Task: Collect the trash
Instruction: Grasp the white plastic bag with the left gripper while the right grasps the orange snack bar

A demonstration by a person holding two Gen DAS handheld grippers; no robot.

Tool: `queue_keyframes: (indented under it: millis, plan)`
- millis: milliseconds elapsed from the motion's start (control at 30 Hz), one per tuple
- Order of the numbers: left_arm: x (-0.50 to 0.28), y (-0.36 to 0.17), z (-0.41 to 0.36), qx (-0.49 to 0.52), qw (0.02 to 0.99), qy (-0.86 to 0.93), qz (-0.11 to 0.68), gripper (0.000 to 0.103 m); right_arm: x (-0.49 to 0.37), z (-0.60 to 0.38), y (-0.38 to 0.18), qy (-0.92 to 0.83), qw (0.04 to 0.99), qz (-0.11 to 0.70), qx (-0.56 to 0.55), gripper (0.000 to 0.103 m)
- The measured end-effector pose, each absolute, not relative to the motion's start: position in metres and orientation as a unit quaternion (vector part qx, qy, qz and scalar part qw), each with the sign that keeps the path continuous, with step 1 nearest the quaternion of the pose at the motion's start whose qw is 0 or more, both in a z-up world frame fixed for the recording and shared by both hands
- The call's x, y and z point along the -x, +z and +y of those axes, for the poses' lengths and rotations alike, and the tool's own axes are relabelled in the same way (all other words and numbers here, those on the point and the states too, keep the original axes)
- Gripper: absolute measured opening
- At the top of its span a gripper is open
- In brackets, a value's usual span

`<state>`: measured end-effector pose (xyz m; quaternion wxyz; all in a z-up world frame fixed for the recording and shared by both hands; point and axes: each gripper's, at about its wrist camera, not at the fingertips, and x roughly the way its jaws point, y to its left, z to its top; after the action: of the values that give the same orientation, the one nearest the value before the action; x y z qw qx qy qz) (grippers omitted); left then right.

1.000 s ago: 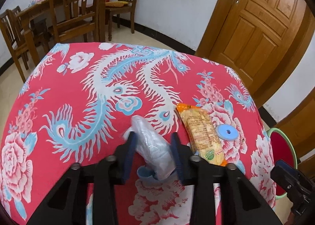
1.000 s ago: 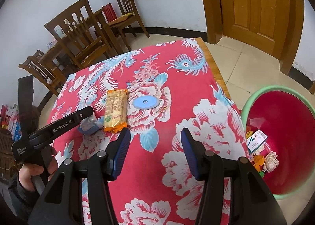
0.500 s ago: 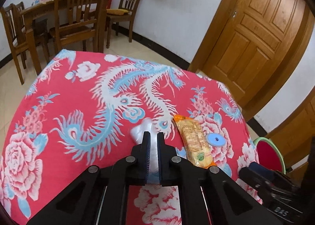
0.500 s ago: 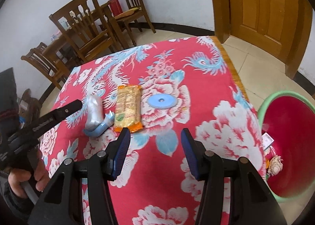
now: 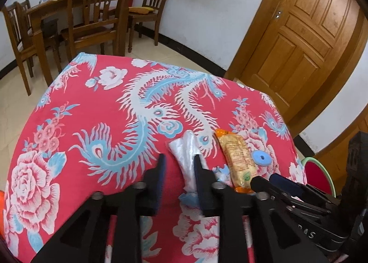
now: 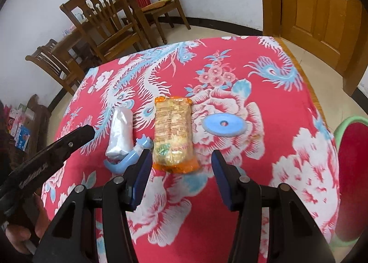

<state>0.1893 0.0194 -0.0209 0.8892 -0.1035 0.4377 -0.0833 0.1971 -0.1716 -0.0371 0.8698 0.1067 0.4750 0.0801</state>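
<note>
A rolled clear plastic bag (image 5: pixel 184 145) (image 6: pixel 120 129) lies on the red flowered tablecloth (image 5: pixel 92 125), a light blue plastic piece (image 6: pixel 128 159) at its near end. My left gripper (image 5: pixel 179 157) hangs just over the bag, its jaws opening, pads not pressing it. An orange snack packet (image 6: pixel 173 134) (image 5: pixel 237 159) lies to the right of the bag. My right gripper (image 6: pixel 181 152) is open, and the packet's near end sits between its fingertips without touching them. A blue disc (image 6: pixel 224 124) lies right of the packet.
A red basin with a green rim (image 6: pixel 342 125) (image 5: pixel 309 160) stands on the floor past the table's right edge. Wooden chairs (image 5: pixel 92 16) and a dining table stand behind. A wooden door (image 5: pixel 310 39) is at the back right.
My left gripper shut around the bag half a second ago and now stands open again, drawn back slightly. My right gripper has moved left, from the bare cloth to the snack packet.
</note>
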Motion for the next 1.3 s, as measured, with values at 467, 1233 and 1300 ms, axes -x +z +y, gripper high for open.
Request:
queue_keyframes:
  millis: [467, 1233, 1300]
  plan:
    - [-0.194, -0.033, 0.011, 0.096, 0.881, -0.087, 0.455, 0.043, -0.214, -0.160, -0.054, 0.082, 0.864, 0.486, -0.098, 0.044]
    - [-0.204, -0.051, -0.014, 0.076, 0.877, -0.095, 0.464, 0.032, -0.174, -0.197, -0.029, 0.081, 0.879, 0.452, -0.129, 0.041]
    - [-0.204, -0.051, -0.013, 0.080, 0.879, -0.094, 0.460, 0.031, -0.169, -0.201, -0.028, 0.076, 0.881, 0.449, -0.128, 0.041]
